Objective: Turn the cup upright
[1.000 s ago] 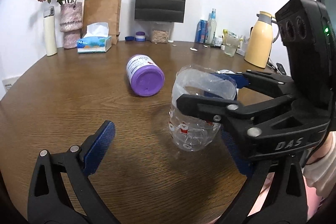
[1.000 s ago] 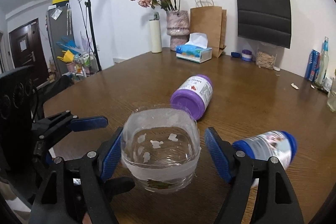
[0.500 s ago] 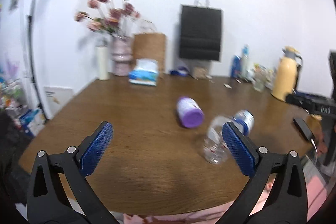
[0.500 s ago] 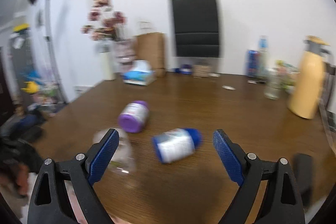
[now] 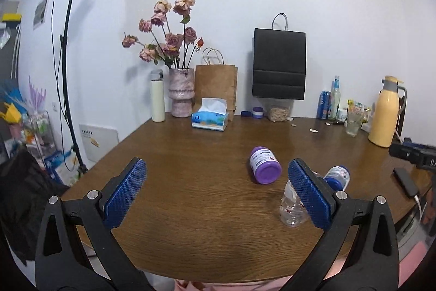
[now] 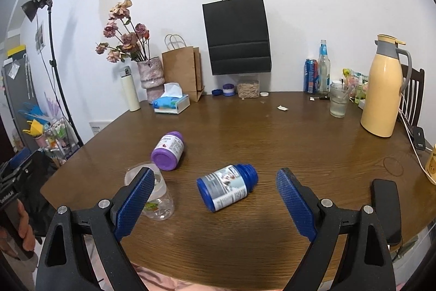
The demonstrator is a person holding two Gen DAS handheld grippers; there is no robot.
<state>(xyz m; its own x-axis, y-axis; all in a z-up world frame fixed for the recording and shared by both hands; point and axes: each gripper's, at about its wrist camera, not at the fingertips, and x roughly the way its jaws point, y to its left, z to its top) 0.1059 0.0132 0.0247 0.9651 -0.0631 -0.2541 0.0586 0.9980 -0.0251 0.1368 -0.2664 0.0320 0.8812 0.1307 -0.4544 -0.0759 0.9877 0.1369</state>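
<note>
A clear plastic cup (image 5: 292,209) with small red and white prints stands upright, mouth up, on the brown table near its front edge; the left gripper's right finger partly hides it. It also shows in the right wrist view (image 6: 159,199), behind the right gripper's left finger. My left gripper (image 5: 218,192) is open and empty, held back above the table's front edge. My right gripper (image 6: 215,205) is open and empty too, well back from the cup.
A purple-lidded jar (image 6: 168,150) and a blue bottle (image 6: 227,187) lie on their sides near the cup. A tissue box (image 5: 209,118), vase with flowers (image 5: 180,92), paper bags, a yellow jug (image 6: 382,89) and a glass (image 6: 338,103) line the far edge. A black phone (image 6: 385,206) lies at right.
The right gripper, which stood around the upright cup, has pulled back and up. The left gripper has also withdrawn. The cup stays standing alone on the table.
</note>
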